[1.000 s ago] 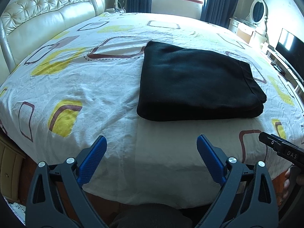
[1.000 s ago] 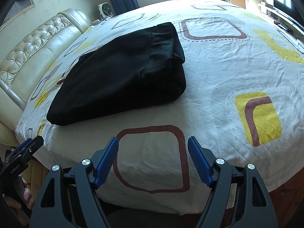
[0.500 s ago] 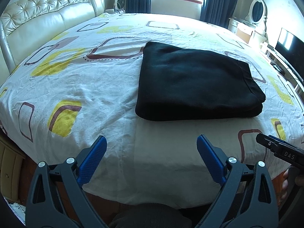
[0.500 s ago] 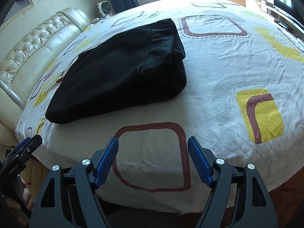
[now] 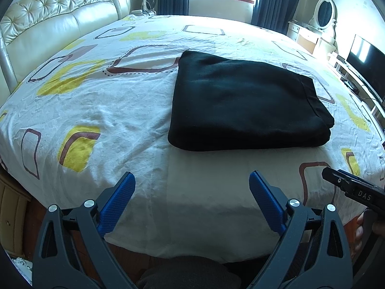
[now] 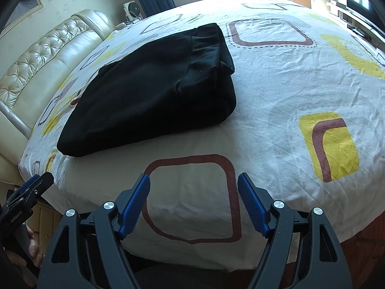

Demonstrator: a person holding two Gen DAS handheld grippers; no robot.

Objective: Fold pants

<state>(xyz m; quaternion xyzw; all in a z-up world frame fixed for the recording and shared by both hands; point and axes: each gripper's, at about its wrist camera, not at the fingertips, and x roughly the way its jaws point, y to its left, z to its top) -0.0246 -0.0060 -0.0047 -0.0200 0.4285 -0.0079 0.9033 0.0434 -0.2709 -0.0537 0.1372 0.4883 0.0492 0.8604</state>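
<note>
Black pants [image 5: 243, 106] lie folded into a thick rectangle on the bed's patterned sheet [image 5: 108, 110]; the right wrist view shows the same pants [image 6: 154, 91] from their waistband end. My left gripper [image 5: 192, 180] hovers open over the bed's near edge, well short of the pants, nothing between its blue pads. My right gripper [image 6: 194, 180] is open too, above a brown square on the sheet, also short of the pants. Each gripper appears at the other view's edge: the right gripper [image 5: 353, 187], the left gripper [image 6: 28, 192].
A cream tufted headboard [image 5: 55, 21] runs along the left. A dressing table with an oval mirror [image 5: 322, 12] and a dark TV screen [image 5: 365, 55] stand at the right. A small fan [image 5: 150, 2] sits by the curtained window. The bed's front edge drops just below the grippers.
</note>
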